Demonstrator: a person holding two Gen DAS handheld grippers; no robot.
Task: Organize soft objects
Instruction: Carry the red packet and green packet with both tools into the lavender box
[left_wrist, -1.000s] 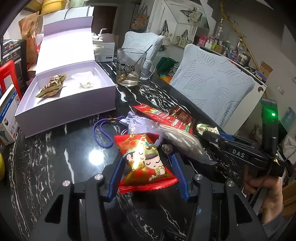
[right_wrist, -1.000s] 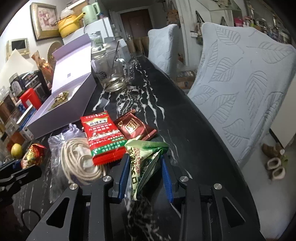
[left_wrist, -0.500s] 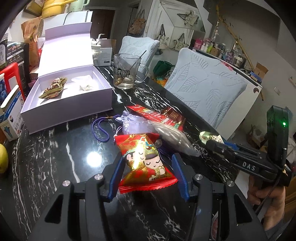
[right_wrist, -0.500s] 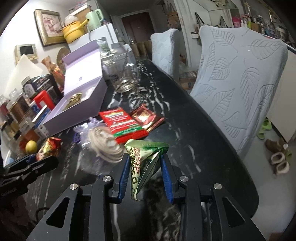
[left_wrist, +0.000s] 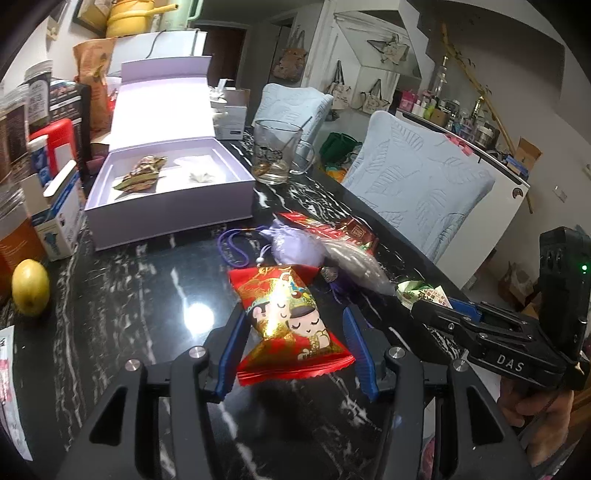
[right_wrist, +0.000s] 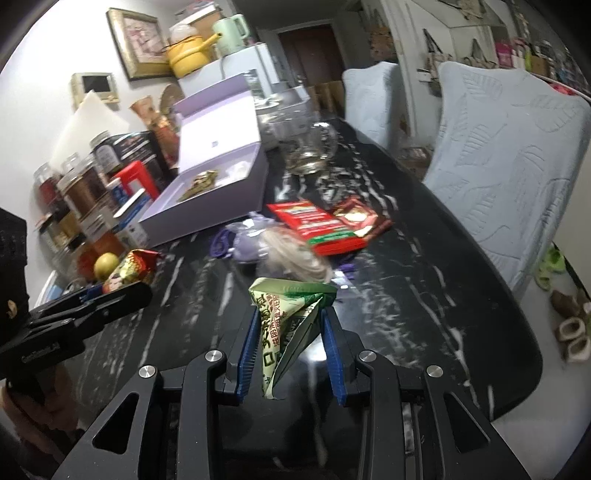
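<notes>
The red snack packet (left_wrist: 291, 325) is pinched in the left tool (left_wrist: 295, 347), and the green packet (right_wrist: 291, 325) in the right tool (right_wrist: 290, 350). The open lilac box (left_wrist: 170, 206) is seen ahead-left over the surface (left_wrist: 129, 295), nearer to the left tool.

My left claw (left_wrist: 291, 347) is matte black, with blue pads lining its fingers (left_wrist: 231, 354) and round silver screws on the arms. My right claw (right_wrist: 290, 345) matches it; from the left camera its side reads "DAS" in white, and a black block behind it shows a green light.
</notes>
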